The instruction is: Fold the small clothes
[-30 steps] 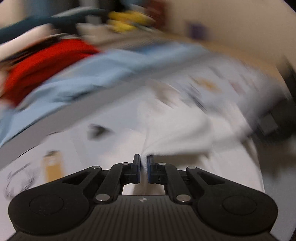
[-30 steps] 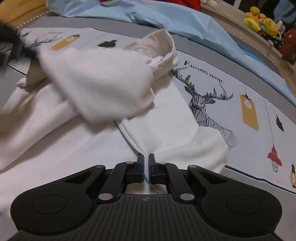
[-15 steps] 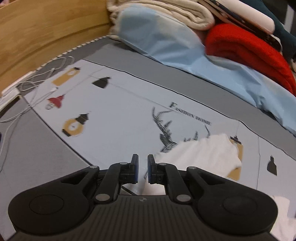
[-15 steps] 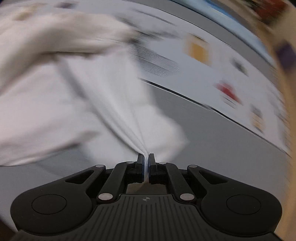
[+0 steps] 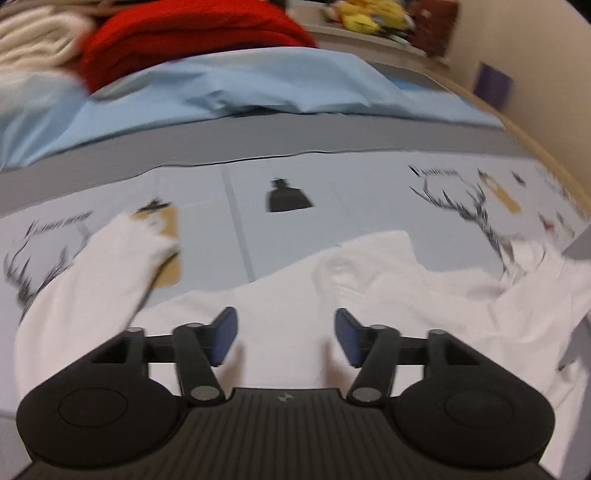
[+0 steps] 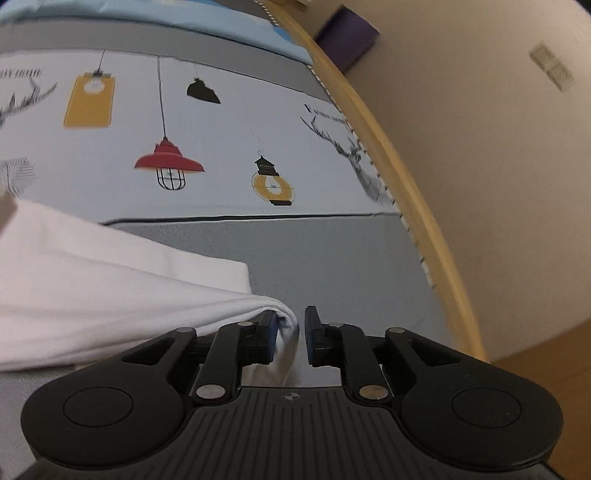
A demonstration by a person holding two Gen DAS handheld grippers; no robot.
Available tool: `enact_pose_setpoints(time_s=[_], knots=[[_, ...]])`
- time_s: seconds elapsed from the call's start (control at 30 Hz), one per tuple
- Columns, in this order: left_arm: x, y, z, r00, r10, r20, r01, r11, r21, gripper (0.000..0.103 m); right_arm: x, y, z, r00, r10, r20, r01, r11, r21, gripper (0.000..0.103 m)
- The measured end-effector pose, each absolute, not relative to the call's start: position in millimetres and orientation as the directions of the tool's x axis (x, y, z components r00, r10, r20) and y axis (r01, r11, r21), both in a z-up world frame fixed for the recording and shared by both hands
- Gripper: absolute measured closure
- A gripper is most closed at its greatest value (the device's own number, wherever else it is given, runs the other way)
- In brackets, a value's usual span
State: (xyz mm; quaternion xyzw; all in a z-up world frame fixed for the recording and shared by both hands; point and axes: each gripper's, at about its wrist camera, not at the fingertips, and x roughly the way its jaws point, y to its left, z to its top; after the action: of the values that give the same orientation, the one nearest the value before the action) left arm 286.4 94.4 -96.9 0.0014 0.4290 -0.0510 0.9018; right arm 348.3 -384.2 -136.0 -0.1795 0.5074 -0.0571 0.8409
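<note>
So the white garment [image 5: 280, 325] is lying spread out on the printed bed sheet [image 5: 325, 192], the one with lamps and deer drawn on it, with one sleeve [image 5: 110, 266] stretched off to the left in the left wrist view. The left gripper [image 5: 284, 334] has just been opening and its jaws now stand wide apart right over the cloth, nothing pinched between them. The right gripper [image 6: 290, 334] has just been opening too, only a small gap so far; a fold of the same white garment [image 6: 110, 288] sits in that gap against the left pad, but the right pad looks clear of it, so it reads as let go. That corner lies on the grey band of the sheet, near the wooden bed rail [image 6: 406, 184]. Further back there's a light blue blanket [image 5: 240, 85] and a red bundle [image 5: 184, 33] piled up, all a bit blurry.
</note>
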Motion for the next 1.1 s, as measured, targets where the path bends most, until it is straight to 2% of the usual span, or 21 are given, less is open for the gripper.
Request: enact_pose_setpoints(time_s=[0.07, 0.13, 0.17, 0.2, 0.23, 0.3, 0.33, 0.4, 0.43, 0.47, 0.53, 0.6, 0.67, 0.7, 0.73, 0.77, 0.87, 0.93, 0.97, 1.0, 1.1], knots=[[296.0, 85.1, -109.2, 0.610, -0.101, -0.786, 0.096, 0.994, -0.054, 0.035, 350.2, -396.6, -126.0, 0.469, -0.219, -0.856, -0.014, 0.967, -0.255, 0.072], [306.1, 79.9, -121.5, 0.596, -0.124, -0.794, 0.109, 0.991, -0.073, 0.035, 353.2, -408.3, -121.5, 0.472, -0.218, -0.854, 0.057, 0.975, -0.217, 0.061], [311.1, 77.5, -127.7, 0.586, -0.137, -0.799, 0.124, 0.989, -0.079, 0.041, 352.0, -417.5, -119.8, 0.464, -0.211, -0.860, 0.092, 0.978, -0.190, 0.058], [315.4, 75.3, -135.6, 0.563, -0.158, -0.811, 0.153, 0.985, -0.085, 0.058, 350.3, -424.0, -118.7, 0.461, -0.186, -0.868, 0.138, 0.981, -0.137, 0.058], [321.1, 73.3, -145.0, 0.529, -0.160, -0.833, 0.183, 0.980, -0.072, 0.101, 351.1, -427.7, -118.7, 0.456, -0.168, -0.874, 0.180, 0.979, -0.094, 0.058], [325.8, 77.9, -149.5, 0.523, -0.114, -0.845, 0.195, 0.981, -0.011, 0.101, 353.7, -430.4, -120.8, 0.449, -0.170, -0.877, 0.222, 0.972, -0.075, 0.058], [329.8, 89.3, -148.0, 0.536, -0.072, -0.841, 0.140, 0.990, 0.005, 0.103, 352.3, -429.2, -118.1, 0.454, -0.173, -0.874, 0.231, 0.970, -0.072, 0.058], [335.7, 125.0, -143.1, 0.524, 0.277, -0.805, -0.140, 0.961, 0.239, 0.103, 351.5, -428.1, -113.3, 0.467, -0.180, -0.866, 0.249, 0.966, -0.067, 0.058], [334.6, 148.6, -139.9, 0.495, 0.344, -0.798, -0.245, 0.936, 0.252, 0.103, 352.6, -427.8, -113.4, 0.464, -0.192, -0.865, 0.260, 0.963, -0.074, 0.058], [331.3, 175.3, -136.7, 0.483, 0.260, -0.836, -0.315, 0.943, 0.110, 0.103, 353.9, -429.4, -114.4, 0.453, -0.204, -0.868, 0.280, 0.957, -0.079, 0.057], [327.2, 198.1, -131.7, 0.502, 0.028, -0.864, -0.314, 0.937, -0.152, 0.103, 356.1, -437.0, -116.5, 0.425, -0.221, -0.878, 0.344, 0.936, -0.069, 0.057], [324.9, 183.1, -115.6, 0.564, -0.030, -0.825, -0.195, 0.966, -0.168, 0.098, 358.1, -441.7, -120.9, 0.404, -0.224, -0.887, 0.380, 0.923, -0.060, 0.057], [324.7, 161.1, -108.3, 0.604, -0.124, -0.787, -0.067, 0.976, -0.205, 0.077, 359.6, -440.2, -123.4, 0.395, -0.235, -0.888, 0.393, 0.917, -0.068, 0.057], [325.3, 152.7, -109.2, 0.605, -0.173, -0.778, -0.033, 0.970, -0.241, 0.073, 359.5, -439.0, -123.5, 0.394, -0.247, -0.885, 0.402, 0.912, -0.076, 0.057], [328.3, 141.9, -111.4, 0.598, -0.213, -0.773, -0.004, 0.963, -0.269, 0.063, 358.1, -438.5, -122.6, 0.395, -0.259, -0.881, 0.410, 0.908, -0.084, 0.057], [331.8, 129.2, -114.3, 0.593, -0.226, -0.773, 0.020, 0.964, -0.266, 0.055, 356.7, -439.1, -122.1, 0.393, -0.280, -0.876, 0.424, 0.900, -0.098, 0.055], [340.5, 95.2, -123.2, 0.601, -0.190, -0.776, 0.071, 0.980, -0.185, 0.045, 352.9, -452.6, -120.5, 0.377, -0.418, -0.826, 0.508, 0.839, -0.193, 0.056], [346.8, 78.4, -135.5, 0.583, -0.149, -0.799, 0.080, 0.989, -0.126, 0.050, 351.8, -464.3, -120.4, 0.376, -0.443, -0.814, 0.531, 0.823, -0.203, 0.057], [350.7, 76.0, -144.2, 0.556, -0.137, -0.820, 0.085, 0.991, -0.107, 0.083, 350.1, -469.6, -120.0, 0.381, -0.427, -0.820, 0.549, 0.818, -0.171, 0.057], [352.9, 75.0, -149.3, 0.545, -0.121, -0.830, 0.085, 0.992, -0.089, 0.095, 348.1, -473.2, -119.1, 0.397, -0.399, -0.827, 0.564, 0.817, -0.123, 0.056], [358.1, 93.3, -146.4, 0.563, -0.102, -0.820, 0.070, 0.995, -0.076, 0.100, 348.7, -465.5, -110.9, 0.496, -0.291, -0.818, 0.517, 0.856, 0.008, 0.055]])
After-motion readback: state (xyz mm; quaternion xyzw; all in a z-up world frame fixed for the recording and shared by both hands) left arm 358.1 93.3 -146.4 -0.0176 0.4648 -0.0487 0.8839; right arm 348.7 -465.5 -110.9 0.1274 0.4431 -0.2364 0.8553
